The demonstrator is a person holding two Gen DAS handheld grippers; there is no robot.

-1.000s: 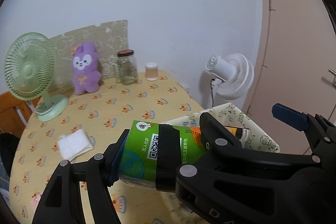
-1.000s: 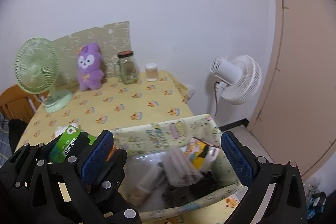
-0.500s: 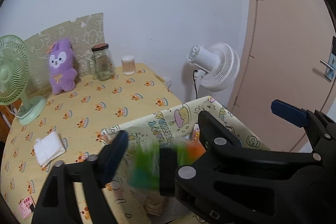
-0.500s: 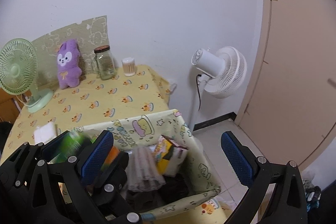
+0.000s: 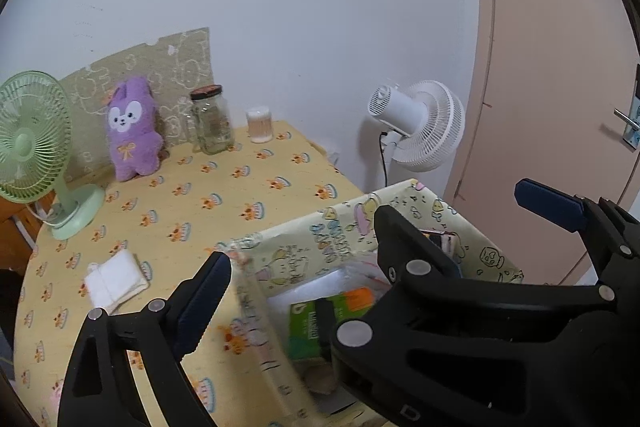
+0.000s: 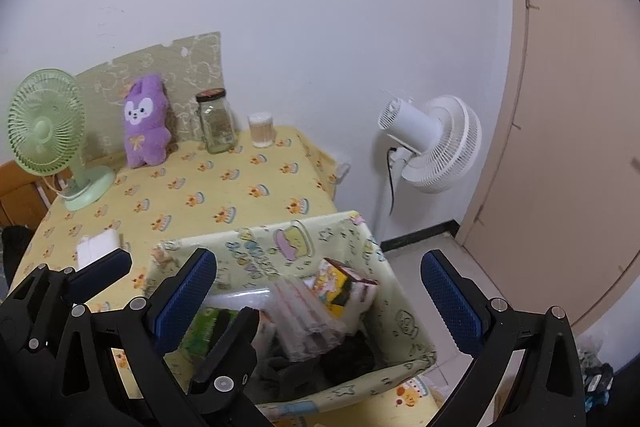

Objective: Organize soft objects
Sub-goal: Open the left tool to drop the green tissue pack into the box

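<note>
Worktop [image 5: 224, 203] under yellow cloth is carrying a fabric bin [image 6: 280, 247] at its near edge. Bin is sitting below both tongs and holding packets, among them a green pack [image 5: 316, 319] lying flat inside. Left tongs [image 5: 304, 255] are hanging wide open over the bin, gripping nothing. Right tongs [image 6: 320, 287] are likewise gaping, empty. Purple plush [image 5: 132, 135] is standing at the back wall; folded white cloth [image 5: 116, 277] is lying near the bin. Judgement: lift clear of the rim first, then approach the cloth low and square, pinching its thick folded edge.
</note>
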